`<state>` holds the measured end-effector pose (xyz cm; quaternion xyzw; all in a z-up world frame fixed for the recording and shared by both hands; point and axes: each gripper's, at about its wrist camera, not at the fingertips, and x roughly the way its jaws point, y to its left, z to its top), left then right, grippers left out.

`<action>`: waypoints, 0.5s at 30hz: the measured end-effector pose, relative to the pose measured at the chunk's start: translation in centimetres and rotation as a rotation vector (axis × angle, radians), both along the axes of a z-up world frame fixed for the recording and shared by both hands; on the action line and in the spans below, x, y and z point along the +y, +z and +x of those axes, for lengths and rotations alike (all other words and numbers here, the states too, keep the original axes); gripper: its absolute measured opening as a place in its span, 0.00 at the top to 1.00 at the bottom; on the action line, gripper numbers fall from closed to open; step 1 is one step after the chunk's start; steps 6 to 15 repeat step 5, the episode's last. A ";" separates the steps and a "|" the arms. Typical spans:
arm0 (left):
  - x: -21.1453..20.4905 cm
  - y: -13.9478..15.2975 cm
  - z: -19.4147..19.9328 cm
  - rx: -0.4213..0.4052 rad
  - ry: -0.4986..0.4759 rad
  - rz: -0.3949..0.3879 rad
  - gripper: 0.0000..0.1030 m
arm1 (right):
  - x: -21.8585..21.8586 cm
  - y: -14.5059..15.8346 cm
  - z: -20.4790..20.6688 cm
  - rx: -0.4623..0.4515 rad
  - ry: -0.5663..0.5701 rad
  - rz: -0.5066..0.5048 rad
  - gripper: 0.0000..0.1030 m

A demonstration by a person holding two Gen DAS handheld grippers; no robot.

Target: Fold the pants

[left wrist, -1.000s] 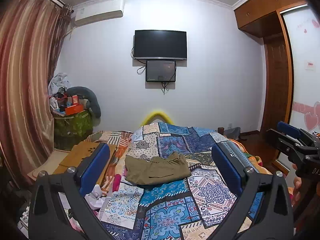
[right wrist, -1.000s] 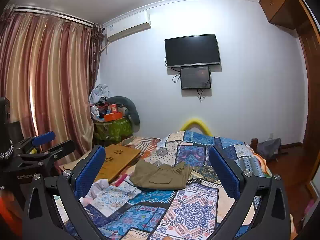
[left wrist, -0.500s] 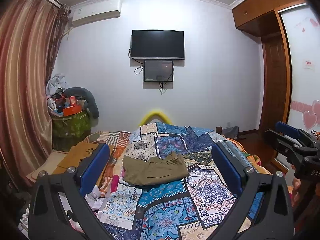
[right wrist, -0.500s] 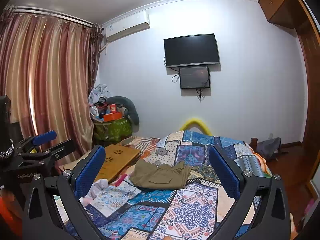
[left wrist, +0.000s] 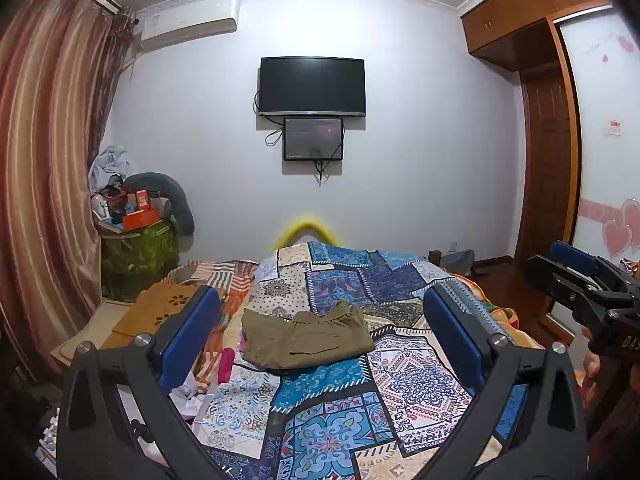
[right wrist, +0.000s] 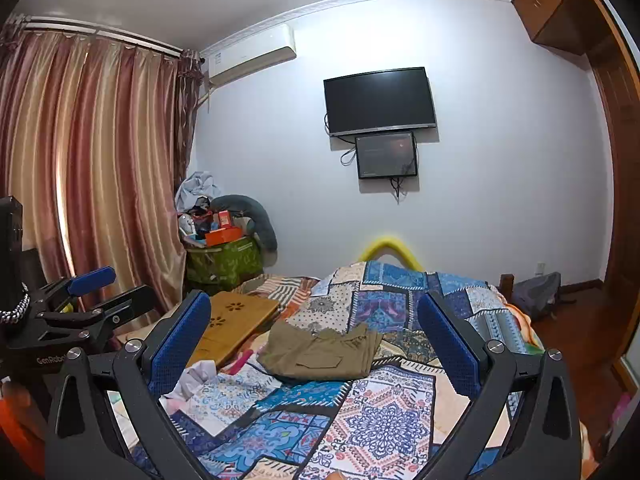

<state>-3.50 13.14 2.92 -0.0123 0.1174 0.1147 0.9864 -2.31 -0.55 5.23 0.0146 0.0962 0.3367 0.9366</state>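
Olive-khaki pants (left wrist: 306, 338) lie folded into a compact rectangle in the middle of the patchwork bedspread (left wrist: 416, 380); the right wrist view shows the pants (right wrist: 322, 352) too. My left gripper (left wrist: 320, 336) is held back from the bed and above it, open, nothing between its blue pads. My right gripper (right wrist: 314, 340) is likewise open and empty, well short of the pants. Each gripper appears at the edge of the other's view: the right gripper (left wrist: 580, 276) at the right edge, the left gripper (right wrist: 90, 292) at the left edge.
A small wooden lap table (right wrist: 236, 320) and loose white and pink cloth (right wrist: 200, 376) lie on the bed's left side. A green hamper (left wrist: 136, 252) piled with clutter stands by the curtain (right wrist: 80, 184). A TV (left wrist: 312, 86) hangs on the far wall; a wooden wardrobe (left wrist: 548, 152) is at right.
Both views have drifted only slightly; the pants stay folded in the same spot and both grippers stay open.
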 end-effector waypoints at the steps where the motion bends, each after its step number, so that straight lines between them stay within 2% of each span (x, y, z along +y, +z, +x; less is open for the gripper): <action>1: 0.0 0.0 0.1 0.002 -0.003 -0.003 0.00 | 0.0 -0.1 0.0 0.002 -0.001 0.000 0.00; 15: -0.1 -0.1 0.4 0.012 -0.013 -0.007 0.00 | 0.0 -0.2 0.0 0.004 -0.004 0.002 0.00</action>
